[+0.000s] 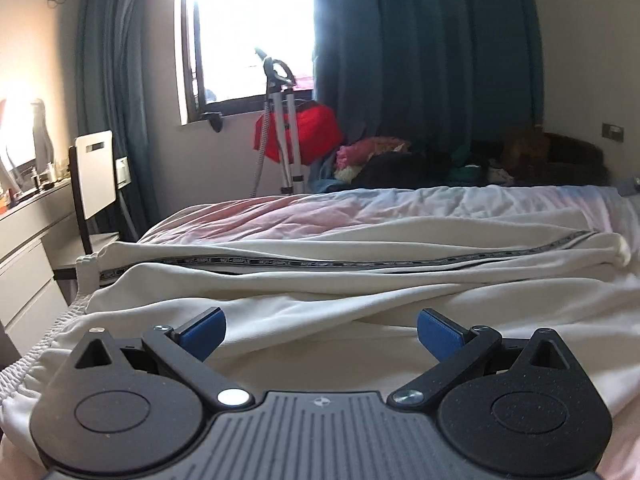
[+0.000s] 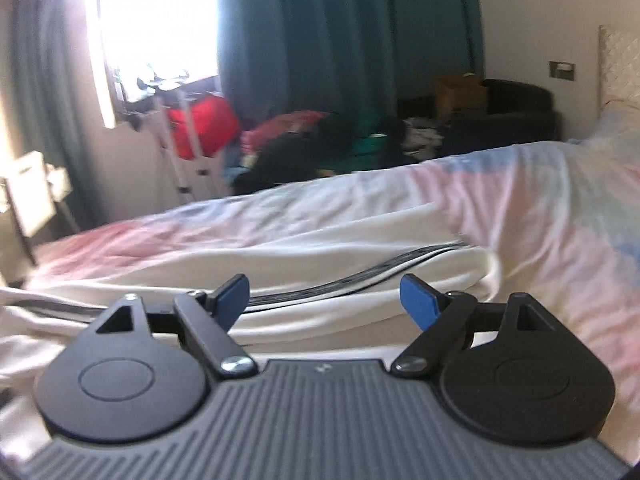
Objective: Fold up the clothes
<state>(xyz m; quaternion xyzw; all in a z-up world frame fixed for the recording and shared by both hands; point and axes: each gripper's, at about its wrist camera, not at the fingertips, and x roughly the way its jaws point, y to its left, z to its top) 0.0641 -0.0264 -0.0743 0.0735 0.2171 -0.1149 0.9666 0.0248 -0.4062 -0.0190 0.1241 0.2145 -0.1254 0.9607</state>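
Note:
Cream trousers with a black lettered side stripe lie lengthwise across the bed, folded leg on leg, the elastic waistband at the left. My left gripper hovers just above the near leg, open, with nothing between its blue pads. In the right wrist view the same trousers stretch from the left to their cuff end at mid-right. My right gripper stands open over the cloth near that end, and its blue pads hold nothing. That view is blurred.
The bed wears a pastel pink and blue cover. Beyond it are teal curtains, a bright window, a tripod stand beside a red bag, and a heap of clothes. A chair and desk stand at the left.

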